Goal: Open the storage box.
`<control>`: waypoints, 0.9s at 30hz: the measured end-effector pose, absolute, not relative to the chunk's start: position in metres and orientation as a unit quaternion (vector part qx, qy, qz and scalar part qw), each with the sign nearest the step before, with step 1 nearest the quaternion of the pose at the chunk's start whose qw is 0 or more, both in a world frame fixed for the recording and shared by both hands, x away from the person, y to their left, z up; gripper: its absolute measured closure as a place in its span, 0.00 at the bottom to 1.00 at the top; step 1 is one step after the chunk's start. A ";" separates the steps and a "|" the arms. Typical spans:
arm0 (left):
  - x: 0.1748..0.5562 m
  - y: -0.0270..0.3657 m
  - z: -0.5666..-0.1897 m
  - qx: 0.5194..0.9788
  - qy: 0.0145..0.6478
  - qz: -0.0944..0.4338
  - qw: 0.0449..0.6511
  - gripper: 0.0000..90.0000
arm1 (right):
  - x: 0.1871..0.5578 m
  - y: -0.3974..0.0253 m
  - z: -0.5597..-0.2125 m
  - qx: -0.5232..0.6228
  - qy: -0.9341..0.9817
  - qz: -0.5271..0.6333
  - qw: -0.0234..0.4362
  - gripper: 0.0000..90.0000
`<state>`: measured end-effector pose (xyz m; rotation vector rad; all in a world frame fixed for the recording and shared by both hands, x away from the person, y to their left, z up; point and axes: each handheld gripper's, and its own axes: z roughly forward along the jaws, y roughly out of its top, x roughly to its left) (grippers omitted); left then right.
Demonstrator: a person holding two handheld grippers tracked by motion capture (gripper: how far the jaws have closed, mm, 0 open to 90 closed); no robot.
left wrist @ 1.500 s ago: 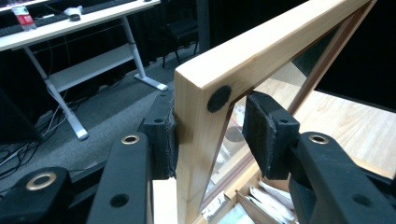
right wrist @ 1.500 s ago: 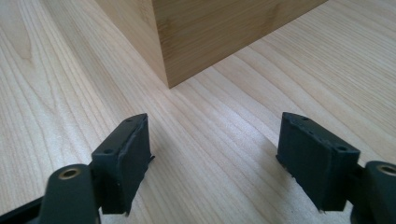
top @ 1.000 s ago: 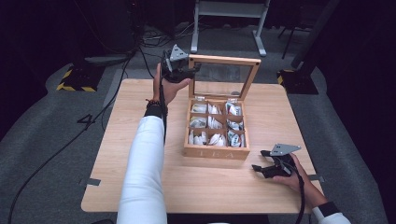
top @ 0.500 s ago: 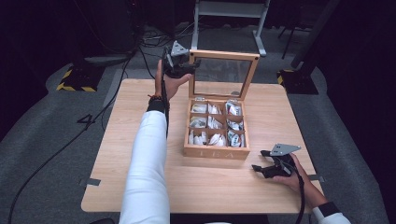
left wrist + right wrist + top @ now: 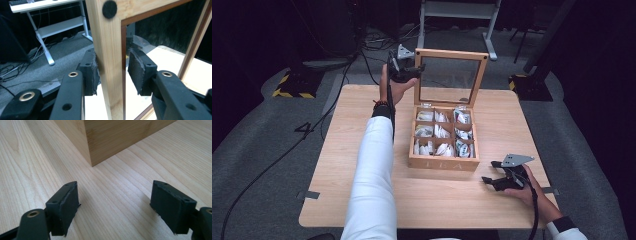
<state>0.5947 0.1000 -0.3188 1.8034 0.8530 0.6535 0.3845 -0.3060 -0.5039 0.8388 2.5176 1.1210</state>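
A wooden tea box [image 5: 442, 162] with several compartments of white tea bags [image 5: 439, 132] sits mid-table. Its glass-paned lid [image 5: 451, 54] stands upright at the back. My left gripper [image 5: 414, 70] is at the lid's upper left corner. In the left gripper view that gripper [image 5: 112, 72] straddles the lid's wooden side rail [image 5: 107, 32], one pad pressed on it and the other close against its glass side. My right gripper [image 5: 489, 181] rests open on the table just right of the box's front corner. In its own view the jaws [image 5: 115, 205] are wide apart, with the box corner [image 5: 112, 137] ahead.
The light wooden table [image 5: 337, 165] has bare room left of the box and in front of it. Behind the table stand a white desk frame [image 5: 457, 10], floor cables [image 5: 362, 50] and a yellow-and-black striped base [image 5: 292, 90].
My left gripper has swung the lid up and back from a forward tilt to upright. The right gripper has stayed where it was.
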 end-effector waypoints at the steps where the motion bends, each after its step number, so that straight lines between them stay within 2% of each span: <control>1: 0.595 0.100 -0.320 0.745 0.354 0.270 0.497 0.66 | 0.385 -0.306 -0.504 0.288 0.867 0.386 0.130 0.25; 11: 0.603 0.094 -0.332 0.760 0.366 0.277 0.461 0.65 | 0.385 -0.306 -0.504 0.289 0.866 0.386 0.130 0.24; 18: 0.606 0.091 -0.346 0.764 0.367 0.276 0.453 0.61 | 0.385 -0.306 -0.504 0.290 0.866 0.385 0.131 0.24; 27: 0.607 0.084 -0.379 0.782 0.383 0.269 0.412 0.57 | 0.385 -0.306 -0.504 0.291 0.866 0.384 0.132 0.23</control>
